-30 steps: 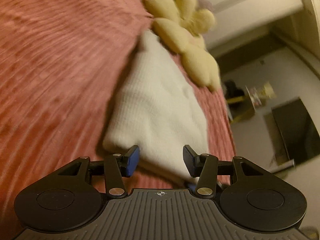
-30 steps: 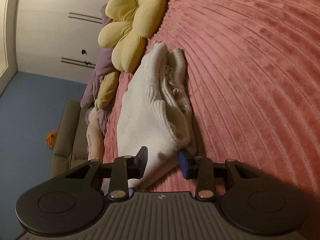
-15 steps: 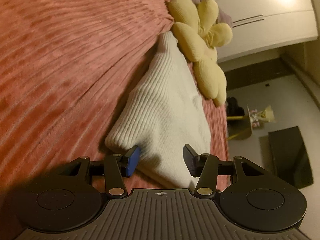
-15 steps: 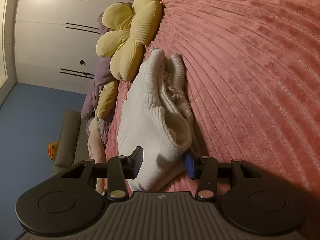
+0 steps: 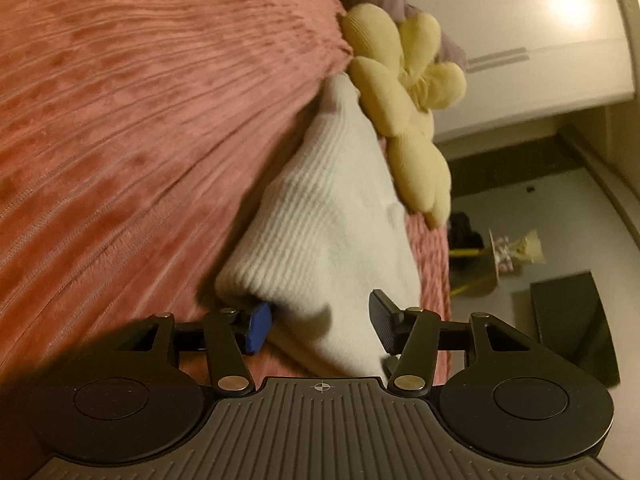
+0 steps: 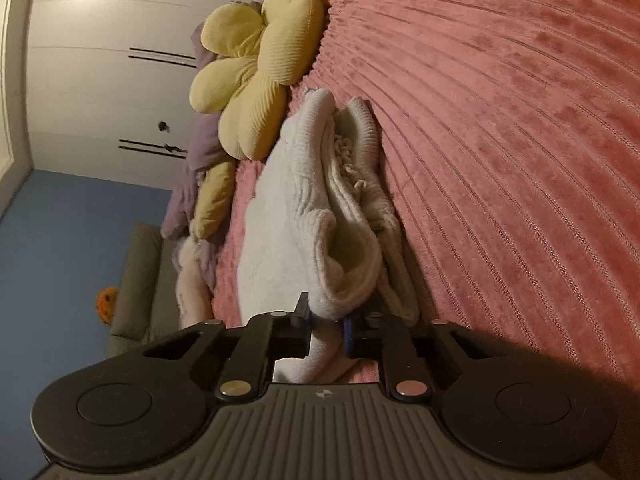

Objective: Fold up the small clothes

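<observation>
Pinching the near corner of a soft, limp knit garment [image 6: 288, 232] at lower centre, the right hand-held gripper [image 6: 326, 326] clamps tight; the left hand-held gripper [image 5: 318, 320] straddles another edge, half-open, on the bed [image 5: 120, 120].

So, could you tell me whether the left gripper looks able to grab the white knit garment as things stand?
Probably yes: the left gripper is open with the white knit garment already between its fingers, nothing blocking.

Right tongs [image 6: 327, 322] pinched closed on white knit; left tongs [image 5: 318, 322] half-spread, pads not pressing.
</observation>
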`<state>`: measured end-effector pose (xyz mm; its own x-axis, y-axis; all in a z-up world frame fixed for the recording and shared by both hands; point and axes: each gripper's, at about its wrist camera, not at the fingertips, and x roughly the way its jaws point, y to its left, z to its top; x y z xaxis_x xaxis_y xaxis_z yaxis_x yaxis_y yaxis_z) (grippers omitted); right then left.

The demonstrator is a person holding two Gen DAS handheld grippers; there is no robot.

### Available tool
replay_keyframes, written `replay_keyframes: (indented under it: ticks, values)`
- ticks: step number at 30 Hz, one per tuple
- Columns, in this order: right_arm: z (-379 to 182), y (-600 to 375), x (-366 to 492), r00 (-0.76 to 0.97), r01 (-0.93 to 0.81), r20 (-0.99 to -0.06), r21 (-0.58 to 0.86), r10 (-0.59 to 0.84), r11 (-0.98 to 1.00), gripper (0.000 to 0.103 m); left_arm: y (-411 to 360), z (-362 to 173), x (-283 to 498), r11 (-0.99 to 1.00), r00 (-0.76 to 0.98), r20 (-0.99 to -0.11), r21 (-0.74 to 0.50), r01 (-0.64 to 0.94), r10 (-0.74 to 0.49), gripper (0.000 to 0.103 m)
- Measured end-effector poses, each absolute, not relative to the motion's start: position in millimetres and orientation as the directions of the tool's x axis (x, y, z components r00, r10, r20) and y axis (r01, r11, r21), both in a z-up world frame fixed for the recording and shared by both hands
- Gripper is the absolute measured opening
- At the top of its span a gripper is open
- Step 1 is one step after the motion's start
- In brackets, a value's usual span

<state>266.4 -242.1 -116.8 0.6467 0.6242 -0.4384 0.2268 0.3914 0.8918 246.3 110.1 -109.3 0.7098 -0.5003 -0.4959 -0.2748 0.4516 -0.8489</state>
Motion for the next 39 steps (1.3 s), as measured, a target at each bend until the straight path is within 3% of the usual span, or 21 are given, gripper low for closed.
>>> replay_keyframes:
  ticks: [1,3,4,8,14,16,18,19,26,32,39]
  values:
    - [-117,-242,266,0.65,0.225,-0.423,0.9,0.631,0.373,0.011,111,-110,247,0.436,0.718,-0.491,-0.854,-0.284,-0.493,0.055]
    - [-119,-243,264,0.665,0.205,-0.348,0.936,0.661,0.287,0.01,114,-107,246,0.424,0.744,-0.468,-0.864,-0.272,-0.478,0.037]
    - [-118,-244,262,0.672,0.193,-0.325,0.944,0.665,0.267,0.01,116,-104,246,0.439,0.752,-0.47,-0.858,-0.266,-0.463,0.033]
    - [-121,-243,260,0.664,0.214,-0.398,0.912,0.633,0.35,0.017,122,-101,245,0.445,0.761,-0.474,-0.853,-0.272,-0.443,0.017]
    - [-127,-257,246,0.681,0.259,-0.429,0.899,0.593,0.353,0.026,125,-106,241,0.431,0.768,-0.474,-0.855,-0.287,-0.43,0.014]
    - [-119,-258,247,0.683,0.251,-0.446,0.887,0.579,0.387,0.035,125,-105,239,0.432,0.772,-0.469,-0.857,-0.281,-0.428,0.014]
    - [-108,-258,247,0.695,0.237,-0.47,0.864,0.544,0.444,0.061,126,-105,239,0.434,0.77,-0.473,-0.855,-0.284,-0.429,0.014]
    - [-105,-259,247,0.697,0.229,-0.484,0.849,0.529,0.476,0.064,127,-105,238,0.431,0.771,-0.47,-0.857,-0.283,-0.429,0.013]
    - [-117,-250,259,0.641,0.228,-0.488,0.858,0.592,0.459,0.057,126,-106,235,0.425,0.77,-0.474,-0.857,-0.291,-0.427,0.013]
    - [-129,-242,277,0.611,0.232,-0.461,0.881,0.643,0.412,0.026,126,-101,234,0.434,0.782,-0.472,-0.853,-0.289,-0.407,0.011]
    - [-74,-234,256,0.709,0.018,-0.521,0.686,0.474,0.728,0.015,119,-99,223,0.468,0.798,-0.48,-0.835,-0.289,-0.363,0.01]
